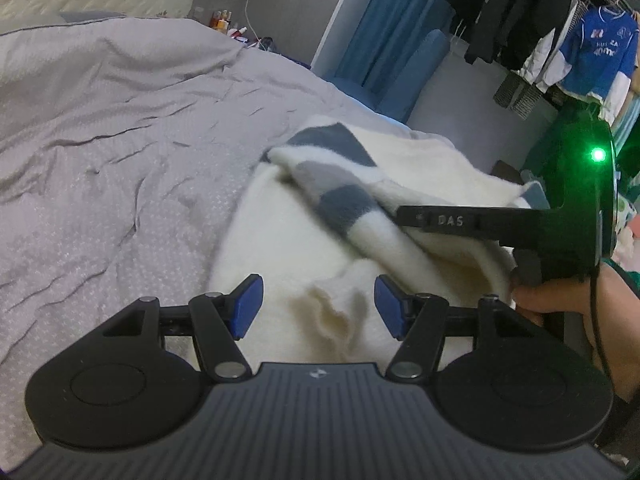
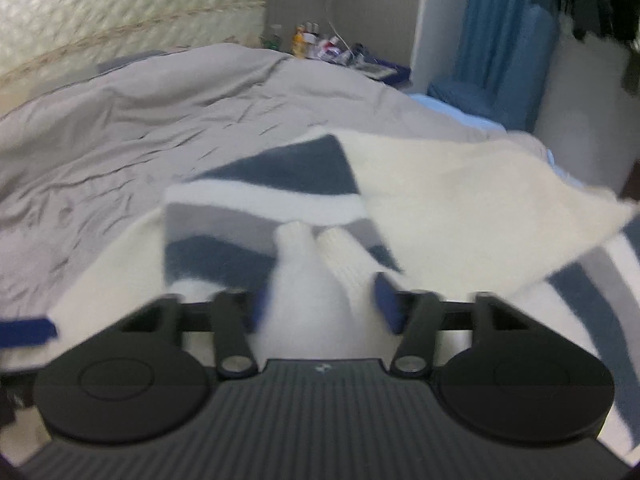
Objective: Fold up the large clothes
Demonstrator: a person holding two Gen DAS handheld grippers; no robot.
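A big bed (image 1: 120, 128) with a wrinkly grey cover fills the room, and clothes hang on a rack (image 1: 560, 32) at the far side. A fluffy white sweater (image 1: 304, 240) with blue and grey stripes lies on the bed near its edge. The left tongs (image 1: 319, 307) are wide apart over the white part, with nothing pinched. The right tongs (image 2: 320, 304) have a bunched fold of the sweater between their blue pads (image 2: 386, 304). That picture is blurry, so whether they squeeze it is not clear.
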